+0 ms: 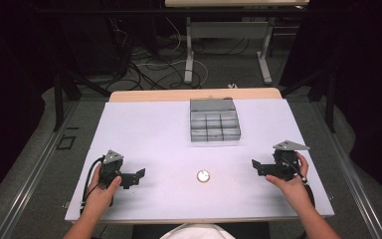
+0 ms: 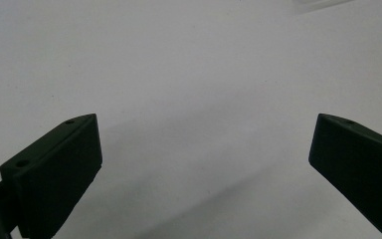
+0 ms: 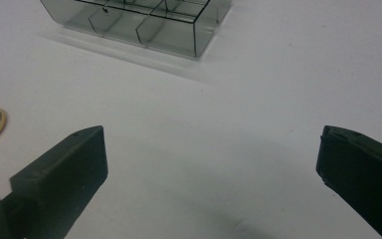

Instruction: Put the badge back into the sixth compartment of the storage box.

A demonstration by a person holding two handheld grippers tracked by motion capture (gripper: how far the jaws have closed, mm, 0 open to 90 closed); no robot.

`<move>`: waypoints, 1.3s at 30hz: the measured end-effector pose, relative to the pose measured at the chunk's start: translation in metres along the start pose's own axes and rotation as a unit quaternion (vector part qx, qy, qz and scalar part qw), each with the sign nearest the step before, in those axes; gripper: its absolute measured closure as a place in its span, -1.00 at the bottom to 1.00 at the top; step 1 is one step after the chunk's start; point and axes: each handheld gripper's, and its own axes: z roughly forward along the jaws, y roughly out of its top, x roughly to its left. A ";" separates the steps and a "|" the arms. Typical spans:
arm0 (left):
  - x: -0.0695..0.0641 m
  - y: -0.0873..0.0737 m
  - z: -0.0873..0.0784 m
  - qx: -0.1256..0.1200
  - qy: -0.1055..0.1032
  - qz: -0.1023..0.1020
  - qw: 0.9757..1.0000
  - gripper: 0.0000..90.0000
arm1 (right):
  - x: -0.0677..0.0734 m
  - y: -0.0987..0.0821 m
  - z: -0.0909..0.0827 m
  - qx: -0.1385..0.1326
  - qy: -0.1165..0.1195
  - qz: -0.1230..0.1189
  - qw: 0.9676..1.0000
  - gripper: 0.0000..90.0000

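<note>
Round disc [image 1: 203, 176]: laid on the table [image 1: 149, 134], between both grippers, touched by none.
Left gripper [image 1: 140, 174]: jaws spread, nothing held.
Right gripper [image 1: 254, 165]: jaws spread, nothing held.

We are in a lab or test room, not a home. We sit at a plain white worktop [image 1: 149, 134] in the middle of the frame, with a bare wooden edge at its far side. Around it hang dark curtains [image 1: 363, 74], at the left and right of the frame. On the grey floor at the top, we see a heap of loose black and white cables [image 1: 149, 64]. Beside them stand the metal legs of another table [image 1: 189, 50]. Metal rails [image 1: 35, 169] run along the floor on both sides of us.
</note>
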 end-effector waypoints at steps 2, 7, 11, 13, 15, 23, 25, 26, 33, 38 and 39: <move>0.000 0.000 0.000 0.000 -0.001 -0.001 1.000 -0.98 | 0.002 0.002 0.000 -0.001 0.002 -0.006 1.000 -1.00; 0.000 0.000 0.000 0.000 0.000 0.000 1.000 -0.98 | 0.010 0.007 0.002 0.001 0.015 -0.002 1.000 -1.00; 0.000 0.000 0.000 0.001 -0.001 0.000 1.000 -0.98 | 0.016 0.012 0.005 -0.002 0.026 -0.011 1.000 -1.00; 0.000 0.000 0.000 0.002 0.000 0.000 1.000 -0.98 | 0.020 0.014 0.006 0.000 0.033 -0.013 0.999 -0.99; 0.000 0.000 0.000 0.002 0.000 0.000 1.000 -0.98 | 0.025 0.017 0.007 0.002 0.043 -0.016 0.999 -0.96; 0.000 0.000 0.000 0.002 0.000 0.001 1.000 -0.98 | 0.043 0.026 0.011 0.000 0.065 -0.030 0.997 -0.93; 0.000 0.000 0.000 0.002 0.000 0.002 1.000 -0.98 | 0.047 0.028 0.013 0.000 0.069 -0.037 0.997 -0.92; 0.000 0.000 0.000 0.002 0.000 0.002 1.000 -0.98 | 0.047 0.028 0.013 0.000 0.069 -0.037 0.997 -0.92; 0.001 0.000 0.000 0.003 0.001 0.007 1.000 -0.98 | 0.062 0.033 0.019 0.003 0.081 -0.054 0.995 -0.87; 0.001 0.000 0.000 0.004 0.001 0.008 1.000 -0.98 | 0.067 0.035 0.022 0.004 0.090 -0.062 0.994 -0.87; 0.001 0.000 0.000 0.004 0.001 0.008 1.000 -0.98 | 0.069 0.036 0.024 0.004 0.090 -0.072 0.993 -0.86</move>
